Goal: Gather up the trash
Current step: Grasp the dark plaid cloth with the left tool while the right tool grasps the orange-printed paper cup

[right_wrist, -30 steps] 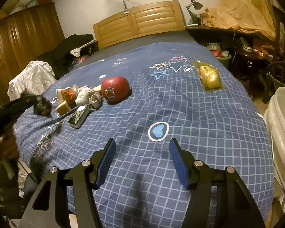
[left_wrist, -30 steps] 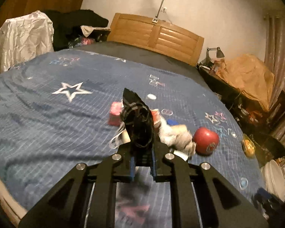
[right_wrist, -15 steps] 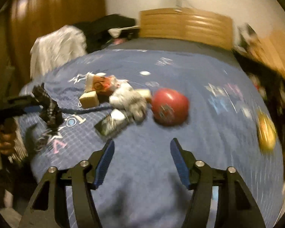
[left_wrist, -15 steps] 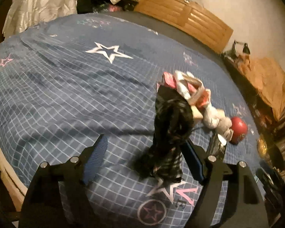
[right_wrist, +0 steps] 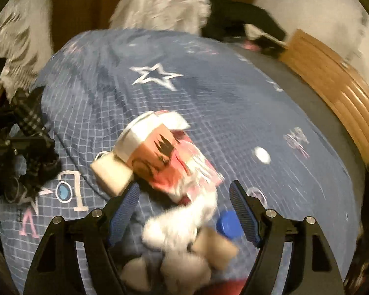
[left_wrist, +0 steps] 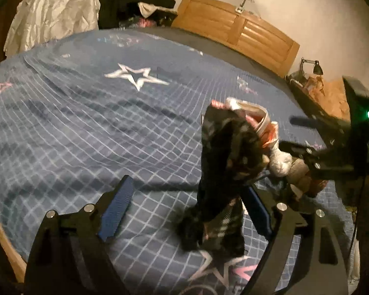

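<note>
Left tool [left_wrist: 187, 204]: jaws spread wide, blue pads well apart. The dark plaid cloth [left_wrist: 226, 172] hangs against the inner face of the right-side pad [left_wrist: 257, 211]; the other pad [left_wrist: 118, 206] is clear of it. Can't tell if the cloth is snagged on that pad or just draped there. Cloth stands roughly upright, long axis running vertical in the left wrist view, lower end bunched on the blue checked bedspread [left_wrist: 91, 132], top end level with the trash pile.

Right tool [right_wrist: 184, 211]: also spread wide, pinching nothing. It sits low over the trash pile, with crumpled white tissue [right_wrist: 182, 228] between the pads and a blue bottle cap [right_wrist: 228, 223] just inside the right-hand pad. View is motion-blurred, so contact with the tissue is unclear. In the left wrist view, the right tool [left_wrist: 332, 157] shows at the far right edge, above the pile.

Trash: clustered on the bedspread near the foot edge. The pink and white carton [right_wrist: 160, 152] lies on its side, long axis diagonal from upper left to lower right in the right wrist view, white end up-left. A beige block [right_wrist: 113, 172] touches its lower-left corner. More tissue wads and a tan piece [right_wrist: 216, 248] sit nearer the camera.

Wooden headboard [left_wrist: 238, 29] at the far end of the bed.
</note>
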A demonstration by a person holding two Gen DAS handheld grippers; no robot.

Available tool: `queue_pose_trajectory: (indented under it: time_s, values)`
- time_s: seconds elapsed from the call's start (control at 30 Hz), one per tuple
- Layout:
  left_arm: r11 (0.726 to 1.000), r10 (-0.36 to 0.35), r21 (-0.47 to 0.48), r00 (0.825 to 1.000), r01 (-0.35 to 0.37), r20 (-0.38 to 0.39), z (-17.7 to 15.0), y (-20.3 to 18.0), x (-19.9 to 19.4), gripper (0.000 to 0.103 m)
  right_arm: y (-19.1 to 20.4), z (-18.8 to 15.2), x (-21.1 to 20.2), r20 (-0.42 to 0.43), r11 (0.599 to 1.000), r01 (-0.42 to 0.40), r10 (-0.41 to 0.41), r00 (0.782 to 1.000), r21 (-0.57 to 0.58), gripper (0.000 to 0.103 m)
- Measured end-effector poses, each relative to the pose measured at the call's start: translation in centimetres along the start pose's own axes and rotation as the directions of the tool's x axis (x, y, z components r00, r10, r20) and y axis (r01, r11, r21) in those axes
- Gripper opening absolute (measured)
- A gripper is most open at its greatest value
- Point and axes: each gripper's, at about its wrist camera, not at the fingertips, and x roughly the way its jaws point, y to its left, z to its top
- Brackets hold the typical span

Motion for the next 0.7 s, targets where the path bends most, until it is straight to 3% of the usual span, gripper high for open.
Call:
queue_pose_trajectory:
  time_s: [0.1, 0.2, 0.33, 0.43, 0.6, 0.7]
  values:
    - [1.000, -0.017, -0.008, 1.000, 0.017, -0.009, -0.1, 0.0, 0.8, 0.083, 0.3, 1.2, 1.8, -0.007, 0.996, -0.044, 0.044, 0.999, -0.075, 0.073]
    - [1.000, -0.016, -0.011, 1.000, 0.016, -0.009, -0.2, 0.1, 1.1, 0.082, 0.9, 1.4, 3.2, -0.035, 0.989, -0.101, 0.097, 0.995, -0.108, 0.049]
    - [1.000, -0.008, -0.023, 1.000, 0.007, -0.019, -0.3, 0.4, 1.4, 0.080, 2.0, 0.4, 1.6, -0.021, 0.989, -0.128, 0.127, 0.992, -0.074, 0.044]
    - [1.000, -0.006, -0.027, 1.000, 0.006, -0.016, -0.5, 0.5, 1.6, 0.080, 3.4, -1.8, -2.1, 0.024, 0.989, -0.144, 0.145, 0.989, -0.033, 0.044]
    - [1.000, 0.009, 0.000, 1.000, -0.009, -0.015, -0.7, 0.2, 2.2, 0.080, 5.7, -8.0, -8.8, 0.059, 0.975, -0.142, 0.133, 0.989, 0.169, 0.045]
    - [1.000, 0.006, 0.003, 1.000, -0.006, -0.017, -0.7, 0.2, 2.2, 0.080, 5.7, -12.9, -11.9, 0.051, 0.912, -0.085, 0.070, 0.996, 0.401, 0.046]
